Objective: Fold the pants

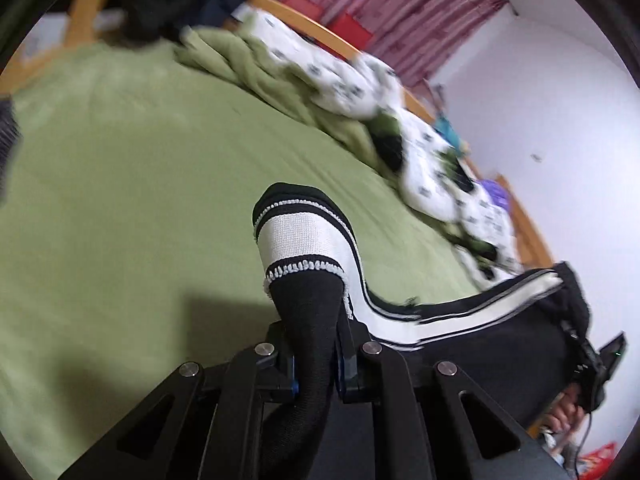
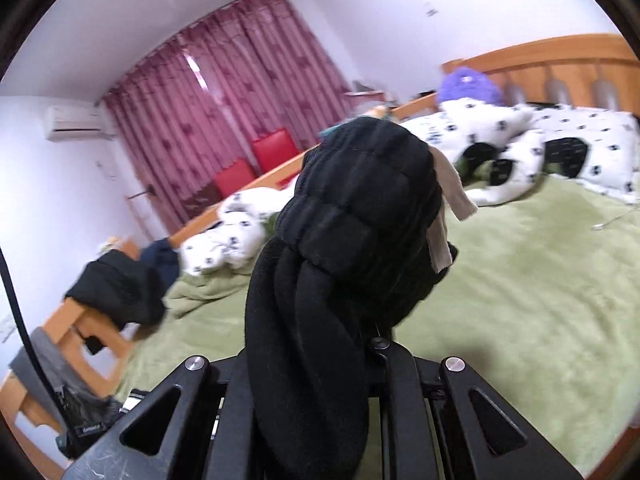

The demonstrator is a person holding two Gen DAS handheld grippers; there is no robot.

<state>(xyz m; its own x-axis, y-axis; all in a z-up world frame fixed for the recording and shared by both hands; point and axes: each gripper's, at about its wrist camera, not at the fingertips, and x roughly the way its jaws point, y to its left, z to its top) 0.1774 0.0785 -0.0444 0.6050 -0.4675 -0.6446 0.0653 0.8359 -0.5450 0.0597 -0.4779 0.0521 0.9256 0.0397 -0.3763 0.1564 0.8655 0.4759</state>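
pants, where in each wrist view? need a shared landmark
Left wrist: pants run from the left gripper at bottom centre to the lower right.
Right wrist: pants bunched dead centre, above the right gripper.
Shared landmark: pink curtain.

A bedroom in a home. A wide bed (image 2: pixel 540 280) with a wooden frame and slatted headboard (image 2: pixel 560 68) is covered by a green blanket, with a black-and-white patterned duvet (image 2: pixel 520 136) bunched along its far side. Pink curtains (image 2: pixel 240 80) hang from a rod, a wall-mounted air conditioner (image 2: pixel 74 122) sits beside them, and red chairs (image 2: pixel 276 150) stand below. Dark clothes (image 2: pixel 120 292) lie heaped at the bed's foot.
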